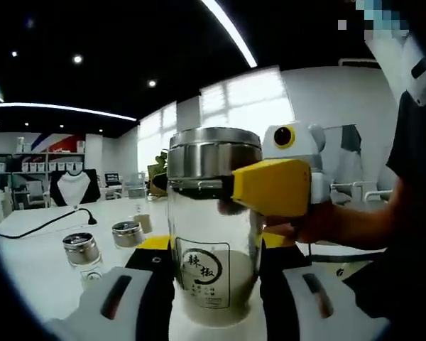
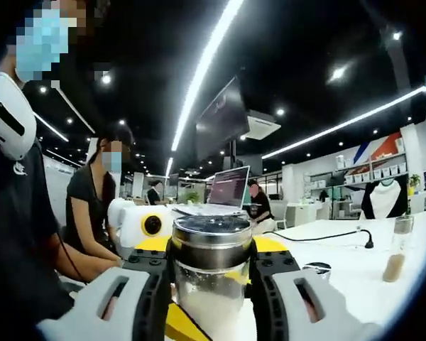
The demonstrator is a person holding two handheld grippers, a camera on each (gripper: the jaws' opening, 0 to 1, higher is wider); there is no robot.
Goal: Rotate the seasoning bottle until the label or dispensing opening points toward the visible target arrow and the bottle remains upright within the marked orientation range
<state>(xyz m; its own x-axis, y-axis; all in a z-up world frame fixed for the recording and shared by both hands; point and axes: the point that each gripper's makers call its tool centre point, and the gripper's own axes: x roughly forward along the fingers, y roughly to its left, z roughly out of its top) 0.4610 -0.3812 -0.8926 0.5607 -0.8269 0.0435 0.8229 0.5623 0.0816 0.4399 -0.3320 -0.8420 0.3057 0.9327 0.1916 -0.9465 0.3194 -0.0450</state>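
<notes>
Both grippers were clamped on one bottle (image 1: 213, 234), which stood upright on a white table (image 1: 35, 263). In the left gripper view, the left gripper (image 1: 211, 284) held the clear glass body low down, its black jaws pressed against either side. The right gripper (image 1: 231, 186), yellow and white, reached in from the right and closed around the steel cap (image 1: 214, 153). In the right gripper view, the right gripper (image 2: 211, 280) showed its own jaws snug against that same cap (image 2: 211, 238).

A square label (image 1: 202, 273) with dark characters faced the left gripper's camera (no target arrow or marked range could be seen, so alignment could not be judged). The bottle looked about a third full of pale powder.

By my reading, the grasp was done and the bottle was upright; the turn toward the arrow, and the release, were still to be confirmed.

Two small jars (image 1: 82, 250) sat near the table's left edge, well apart from the bottle, with a black cable (image 1: 50, 222) behind them.
</notes>
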